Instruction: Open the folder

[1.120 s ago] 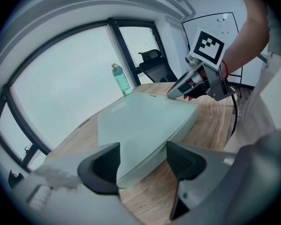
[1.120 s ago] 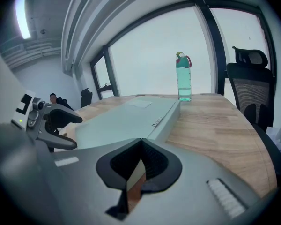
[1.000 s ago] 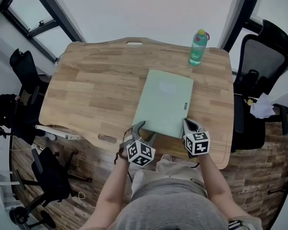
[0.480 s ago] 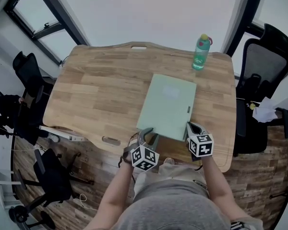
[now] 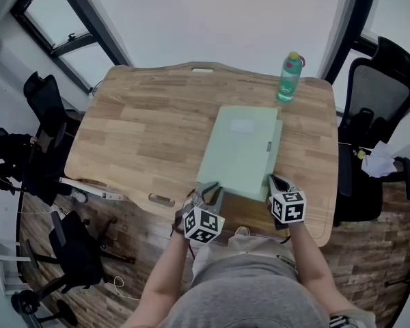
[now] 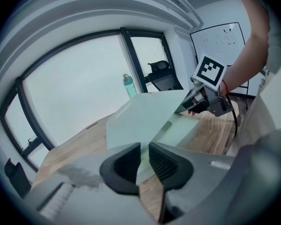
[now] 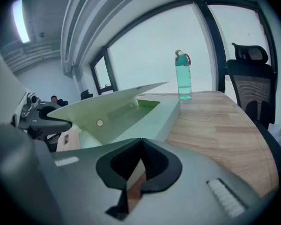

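folder [image 5: 242, 149] in left tongs [image 5: 210, 190] (cover [image 6: 145, 111] tilted)

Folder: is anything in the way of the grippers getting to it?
Nothing visible. The left gripper has just been closing its jaws on the lifted cover of the folder; the right gripper grips its near corner. The bottle stands apart, past the far edge.

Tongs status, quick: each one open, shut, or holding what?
Left tongs: just been closing, now pinching the folder cover at its raised corner.
Right tongs: shut on the folder base corner.
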### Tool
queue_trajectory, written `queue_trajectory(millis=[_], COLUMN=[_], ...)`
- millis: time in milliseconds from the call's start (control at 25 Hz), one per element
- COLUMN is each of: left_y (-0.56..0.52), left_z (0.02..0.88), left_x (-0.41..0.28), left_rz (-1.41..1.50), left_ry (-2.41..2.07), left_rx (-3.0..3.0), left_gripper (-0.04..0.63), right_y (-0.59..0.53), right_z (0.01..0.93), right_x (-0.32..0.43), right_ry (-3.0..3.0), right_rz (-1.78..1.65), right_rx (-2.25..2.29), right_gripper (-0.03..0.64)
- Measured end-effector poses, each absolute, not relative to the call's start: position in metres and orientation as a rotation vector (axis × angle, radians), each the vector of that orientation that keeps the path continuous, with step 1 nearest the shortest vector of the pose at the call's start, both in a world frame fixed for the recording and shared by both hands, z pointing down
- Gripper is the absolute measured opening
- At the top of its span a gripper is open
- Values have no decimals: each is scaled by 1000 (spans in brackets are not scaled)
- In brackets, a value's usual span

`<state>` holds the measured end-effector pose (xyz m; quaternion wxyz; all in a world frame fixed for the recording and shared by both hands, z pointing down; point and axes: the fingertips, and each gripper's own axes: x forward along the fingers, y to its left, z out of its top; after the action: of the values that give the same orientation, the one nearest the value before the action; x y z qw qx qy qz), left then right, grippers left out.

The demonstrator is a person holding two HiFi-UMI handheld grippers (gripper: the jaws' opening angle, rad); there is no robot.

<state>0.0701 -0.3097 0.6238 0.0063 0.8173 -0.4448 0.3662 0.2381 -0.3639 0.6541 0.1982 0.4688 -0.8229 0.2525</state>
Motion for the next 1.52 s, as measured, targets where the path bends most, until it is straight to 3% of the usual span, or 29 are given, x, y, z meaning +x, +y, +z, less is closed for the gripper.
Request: queue_trajectory(millis=[640,1520], left_y=[-316,-333], left_z=[589,596], left_x=[6,-90], left_rz=[870,498], left_ry=[-1670,-1958], left_rx=[2409,1951], left_gripper=[15,11], right_y=[-363,-361], right_z=[655,656], right_x=[237,234], right_ry=[-2274,-2232], right_rz=[685,684], right_rx=[1309,1270], right_gripper=[0,2])
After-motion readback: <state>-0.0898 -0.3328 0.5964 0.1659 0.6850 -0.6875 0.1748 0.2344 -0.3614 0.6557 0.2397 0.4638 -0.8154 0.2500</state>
